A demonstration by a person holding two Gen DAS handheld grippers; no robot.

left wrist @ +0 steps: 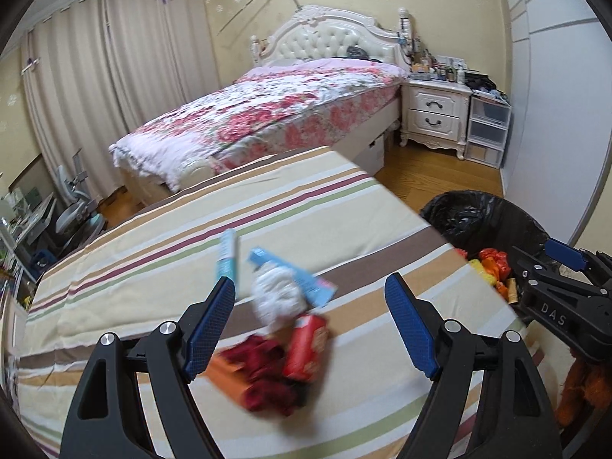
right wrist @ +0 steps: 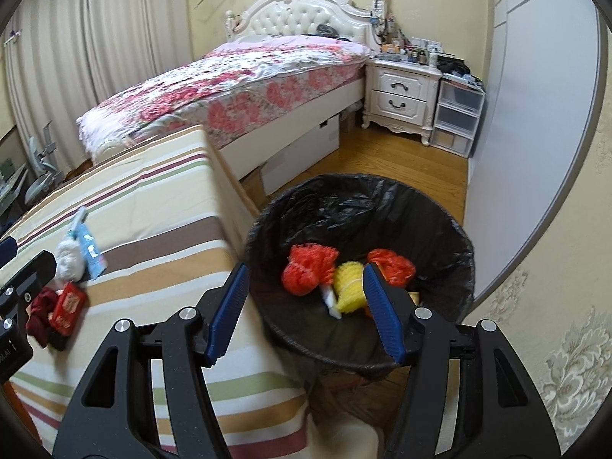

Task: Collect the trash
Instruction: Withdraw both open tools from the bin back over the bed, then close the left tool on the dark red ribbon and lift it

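Trash lies on the striped table [left wrist: 344, 206]: a white crumpled wad [left wrist: 277, 298], a blue packet [left wrist: 302, 271], a thin blue-white tube [left wrist: 226, 254], a red box [left wrist: 306, 346], a dark red crumple [left wrist: 267, 378] and an orange piece [left wrist: 225, 376]. My left gripper [left wrist: 310, 294] is open and empty above this pile. My right gripper [right wrist: 304, 275] is open and empty over the black-lined bin [right wrist: 451, 237], which holds red net balls [right wrist: 306, 267] and a yellow one [right wrist: 348, 283]. The pile also shows in the right wrist view [right wrist: 69, 298].
A floral bed [left wrist: 275, 111] stands behind the table. A white nightstand [right wrist: 401, 95] and plastic drawers [right wrist: 457, 118] stand at the back right. The bin [left wrist: 478, 218] sits on wood floor [right wrist: 386, 160] beside the table's right edge, near a grey wall panel [right wrist: 535, 134].
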